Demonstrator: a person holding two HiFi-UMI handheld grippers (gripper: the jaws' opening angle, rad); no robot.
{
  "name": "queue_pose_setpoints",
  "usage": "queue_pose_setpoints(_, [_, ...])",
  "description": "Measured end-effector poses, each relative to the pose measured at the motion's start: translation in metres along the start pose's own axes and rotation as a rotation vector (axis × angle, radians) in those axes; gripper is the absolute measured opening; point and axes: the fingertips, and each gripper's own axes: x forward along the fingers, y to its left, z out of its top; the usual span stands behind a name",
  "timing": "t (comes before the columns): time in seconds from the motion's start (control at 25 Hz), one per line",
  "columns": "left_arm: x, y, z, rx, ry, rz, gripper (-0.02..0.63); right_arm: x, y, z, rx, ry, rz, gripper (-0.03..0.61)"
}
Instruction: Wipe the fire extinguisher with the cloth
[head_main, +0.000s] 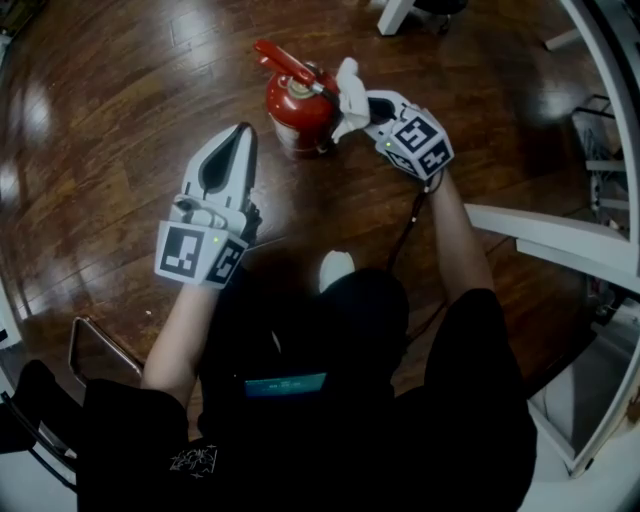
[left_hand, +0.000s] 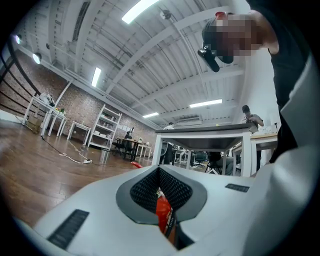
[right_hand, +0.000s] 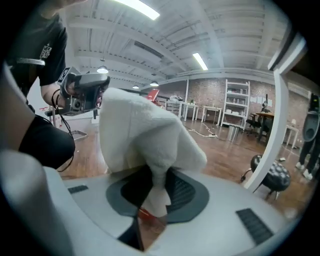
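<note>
Red steel fire extinguisher (head_main: 298, 110): upright on wooden floor (head_main: 120, 100), far centre. Right hand-held gripper (head_main: 362, 112) pinches white fleecy cloth (head_main: 350, 92) at its top. Left hand-held gripper (head_main: 243, 132) closed, empty. Risk: unbraced, it could topple under sideways wiping.

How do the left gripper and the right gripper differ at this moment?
The right gripper is shut on the white cloth; the left gripper is shut on nothing. The right gripper holds the cloth at the red fire extinguisher's top; the left gripper is apart from it, nearer the person. Both point towards the fire extinguisher.
</note>
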Motion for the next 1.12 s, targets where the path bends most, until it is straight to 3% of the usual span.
queue_pose_setpoints(0.32, [-0.006, 0.001, -0.011, 0.018, 0.018, 0.005, 0.003, 0.058, 0.011, -0.095, 0.223, 0.060, -0.010, 0.098])
queue_pose_setpoints(0.48, [-0.010, 0.000, -0.009, 0.022, 0.014, 0.007, 0.003, 0.066, 0.012, -0.113, 0.272, 0.082, -0.040, 0.098])
queue_pose_setpoints(0.6, [-0.015, 0.000, -0.007, 0.018, 0.009, 0.007, 0.003, 0.048, 0.006, -0.091, 0.252, 0.029, -0.078, 0.097])
queue_pose_setpoints(0.76, [-0.025, 0.008, 0.001, 0.025, -0.006, 0.011, 0.003, -0.012, 0.007, -0.019, 0.231, -0.035, -0.120, 0.098])
queue_pose_setpoints(0.88, [-0.034, 0.013, 0.003, 0.029, -0.013, 0.016, 0.003, -0.050, 0.025, 0.034, 0.282, -0.034, -0.106, 0.098])
queue_pose_setpoints(1.0, [-0.043, 0.014, 0.004, 0.038, -0.011, 0.023, 0.003, -0.053, 0.044, 0.066, 0.307, -0.048, -0.089, 0.097])
queue_pose_setpoints(1.12, [-0.051, 0.013, 0.007, 0.042, -0.012, 0.027, 0.003, -0.035, 0.055, 0.070, 0.341, -0.067, -0.064, 0.097])
